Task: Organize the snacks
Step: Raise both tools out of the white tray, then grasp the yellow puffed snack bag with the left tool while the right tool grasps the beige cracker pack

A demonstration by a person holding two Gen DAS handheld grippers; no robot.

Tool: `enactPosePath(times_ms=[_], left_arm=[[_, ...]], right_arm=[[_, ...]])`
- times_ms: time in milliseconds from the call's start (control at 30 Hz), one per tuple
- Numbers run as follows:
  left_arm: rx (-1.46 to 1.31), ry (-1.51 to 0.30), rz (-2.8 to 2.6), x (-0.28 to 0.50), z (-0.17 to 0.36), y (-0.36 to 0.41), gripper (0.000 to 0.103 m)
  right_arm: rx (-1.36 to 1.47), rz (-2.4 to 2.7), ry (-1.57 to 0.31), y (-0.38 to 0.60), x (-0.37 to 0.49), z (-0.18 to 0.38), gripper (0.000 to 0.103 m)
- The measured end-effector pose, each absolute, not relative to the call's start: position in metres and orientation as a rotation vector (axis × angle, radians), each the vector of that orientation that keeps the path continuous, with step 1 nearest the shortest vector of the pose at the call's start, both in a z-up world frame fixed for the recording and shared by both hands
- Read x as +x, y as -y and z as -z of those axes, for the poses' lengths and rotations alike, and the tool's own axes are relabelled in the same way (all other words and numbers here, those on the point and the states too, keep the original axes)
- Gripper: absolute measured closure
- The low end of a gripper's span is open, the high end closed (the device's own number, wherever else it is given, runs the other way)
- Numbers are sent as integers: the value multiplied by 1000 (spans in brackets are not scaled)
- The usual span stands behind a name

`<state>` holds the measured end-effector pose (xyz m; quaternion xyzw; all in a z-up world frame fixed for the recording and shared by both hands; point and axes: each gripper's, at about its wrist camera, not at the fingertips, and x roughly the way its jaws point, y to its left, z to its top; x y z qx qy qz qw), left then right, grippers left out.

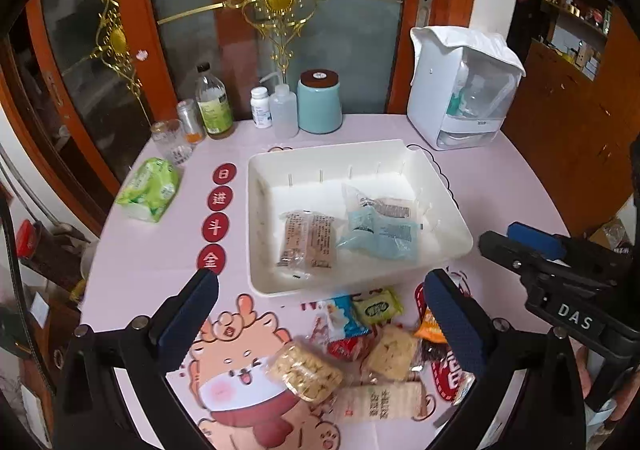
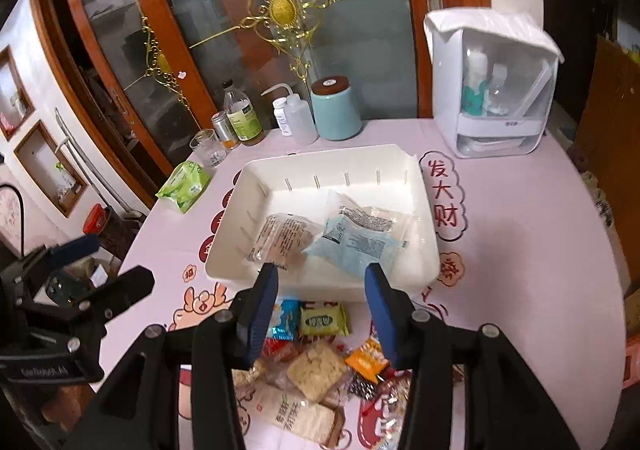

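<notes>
A white tray (image 1: 256, 209) (image 2: 224, 246) sits mid-table. It holds a tan wafer packet (image 1: 308, 246) (image 2: 280, 238) and a pale blue packet (image 1: 380, 234) (image 2: 352, 246) lying over a clear one (image 1: 384, 205). In front of the tray lies a pile of loose snacks (image 1: 360, 342) (image 2: 320, 362), among them a green packet (image 1: 378, 308) (image 2: 323, 320) and a cracker pack (image 1: 306, 372). My left gripper (image 1: 320, 282) (image 2: 120, 260) hovers wide open above the pile, empty. My right gripper (image 2: 322, 278) (image 1: 500, 236) is open too, above the tray's near rim, with nothing held.
A green tissue pack (image 1: 150, 187) (image 2: 185, 183) lies at the left. Bottles, a glass (image 1: 170, 139) and a teal canister (image 1: 319, 101) line the back edge. A white dispenser box (image 1: 460, 89) (image 2: 492, 89) stands at the back right. Glass doors rise behind the table.
</notes>
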<state>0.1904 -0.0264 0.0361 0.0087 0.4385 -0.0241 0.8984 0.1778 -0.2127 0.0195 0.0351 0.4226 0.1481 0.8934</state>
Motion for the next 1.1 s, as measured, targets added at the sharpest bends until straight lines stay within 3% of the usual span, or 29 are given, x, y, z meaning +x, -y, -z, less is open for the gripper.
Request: enactPosePath(times_ms=[433,967,1100], left_arm=[[22,-892,130,123,-54,-5,1],[-90,-969,163,102,10,-35,1],[-127,-996,94,109,30,-43,1]], right_arm=[[107,-187,-830,217,85,-29,56],[-29,-237,-911,200,51,42,55],[-73,-331,-942,194,62,64,40]])
